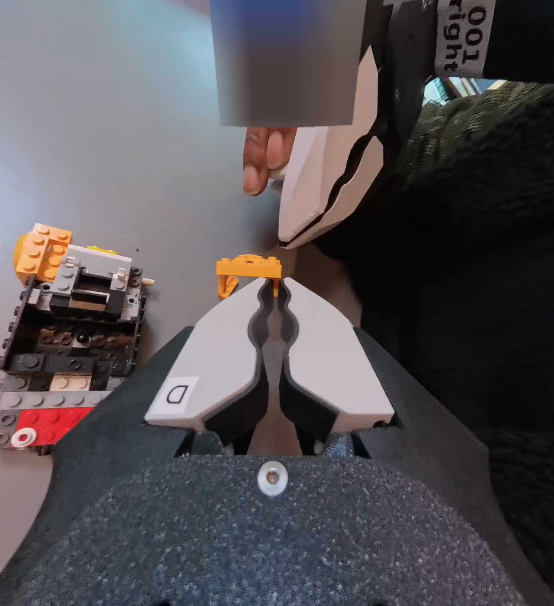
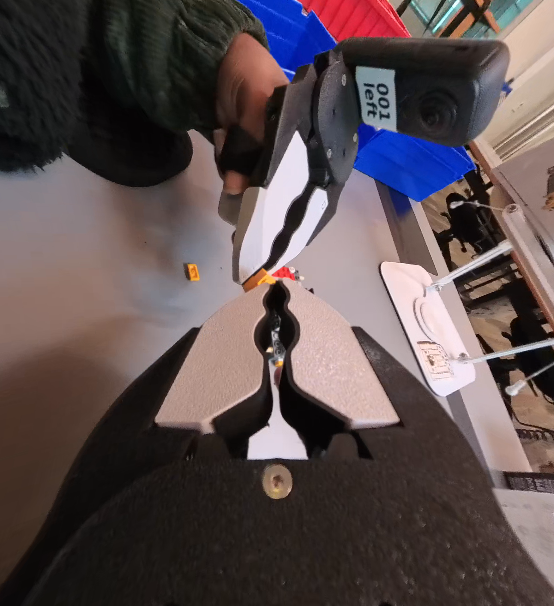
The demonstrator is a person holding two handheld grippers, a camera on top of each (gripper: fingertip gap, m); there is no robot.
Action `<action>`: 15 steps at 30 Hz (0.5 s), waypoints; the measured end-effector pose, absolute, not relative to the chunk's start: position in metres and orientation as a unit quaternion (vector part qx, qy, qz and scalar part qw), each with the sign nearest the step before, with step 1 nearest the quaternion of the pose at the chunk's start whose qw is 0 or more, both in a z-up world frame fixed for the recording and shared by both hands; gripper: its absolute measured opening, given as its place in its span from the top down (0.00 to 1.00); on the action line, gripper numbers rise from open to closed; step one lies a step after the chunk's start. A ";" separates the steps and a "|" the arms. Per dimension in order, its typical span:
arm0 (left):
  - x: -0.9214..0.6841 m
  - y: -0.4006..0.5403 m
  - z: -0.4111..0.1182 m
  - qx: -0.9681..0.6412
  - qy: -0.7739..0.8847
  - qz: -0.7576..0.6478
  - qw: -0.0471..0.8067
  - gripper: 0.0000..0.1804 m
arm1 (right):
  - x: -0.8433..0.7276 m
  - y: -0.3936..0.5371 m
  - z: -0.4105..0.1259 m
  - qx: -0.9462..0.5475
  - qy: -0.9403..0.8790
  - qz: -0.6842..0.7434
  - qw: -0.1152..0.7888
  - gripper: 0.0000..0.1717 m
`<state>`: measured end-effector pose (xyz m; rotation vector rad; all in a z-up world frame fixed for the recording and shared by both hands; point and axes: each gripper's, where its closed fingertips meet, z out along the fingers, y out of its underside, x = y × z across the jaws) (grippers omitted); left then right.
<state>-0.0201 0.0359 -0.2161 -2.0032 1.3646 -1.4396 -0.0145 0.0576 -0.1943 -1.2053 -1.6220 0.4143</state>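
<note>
The left gripper (image 1: 275, 284) pinches a thin tab under a flat orange studded brick piece (image 1: 248, 266), raised above the grey table (image 1: 105, 131). The right gripper (image 2: 277, 288), jaws closed with nothing between them, sits just beside it.

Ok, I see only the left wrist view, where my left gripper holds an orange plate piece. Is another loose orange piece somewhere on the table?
Observer: Yes. A small orange brick lies alone on the grey table, apart from your orange plate piece.
Operator: And what stands behind my left gripper?
Observer: Blue bins stand behind the left gripper, with a red bin beyond them.
Operator: Is anything near the table edge?
Observer: A flat white board lies there, with thin metal rods reaching onto it.
</note>
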 end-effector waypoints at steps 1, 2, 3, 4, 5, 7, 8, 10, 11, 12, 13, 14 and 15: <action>-0.020 0.038 -0.216 -0.703 0.472 -0.506 0.164 0.98 | -0.012 0.060 -0.194 -0.506 -0.667 0.174 0.518 1.00; -0.020 0.042 -0.213 -0.702 0.461 -0.516 0.169 0.98 | -0.009 0.064 -0.191 -0.510 -0.662 0.174 0.522 1.00; -0.021 0.045 -0.210 -0.701 0.455 -0.520 0.176 0.98 | -0.008 0.065 -0.188 -0.515 -0.656 0.176 0.523 1.00; -0.022 0.047 -0.207 -0.699 0.449 -0.525 0.185 0.98 | -0.008 0.063 -0.187 -0.514 -0.657 0.181 0.521 0.99; -0.021 0.048 -0.204 -0.695 0.444 -0.534 0.187 0.98 | -0.010 0.060 -0.190 -0.515 -0.662 0.182 0.513 0.93; -0.020 0.046 -0.203 -0.693 0.447 -0.534 0.188 0.98 | -0.015 0.059 -0.197 -0.513 -0.669 0.163 0.512 0.92; -0.019 0.044 -0.203 -0.690 0.451 -0.533 0.189 0.98 | -0.017 0.057 -0.199 -0.511 -0.672 0.162 0.511 0.92; -0.017 0.042 -0.205 -0.692 0.460 -0.525 0.187 0.98 | -0.018 0.054 -0.201 -0.510 -0.677 0.157 0.508 0.94; -0.017 0.041 -0.206 -0.693 0.462 -0.522 0.186 0.98 | -0.018 0.053 -0.202 -0.509 -0.678 0.154 0.506 0.94; -0.018 0.039 -0.208 -0.694 0.468 -0.516 0.183 0.98 | -0.018 0.051 -0.204 -0.508 -0.684 0.150 0.501 0.94; -0.018 0.038 -0.212 -0.696 0.478 -0.504 0.180 0.98 | -0.018 0.048 -0.207 -0.506 -0.693 0.142 0.494 0.95; -0.018 0.036 -0.216 -0.699 0.489 -0.491 0.178 0.98 | -0.018 0.046 -0.211 -0.504 -0.702 0.132 0.485 0.95; -0.019 0.035 -0.219 -0.701 0.499 -0.479 0.175 0.98 | -0.019 0.045 -0.214 -0.502 -0.709 0.124 0.479 0.95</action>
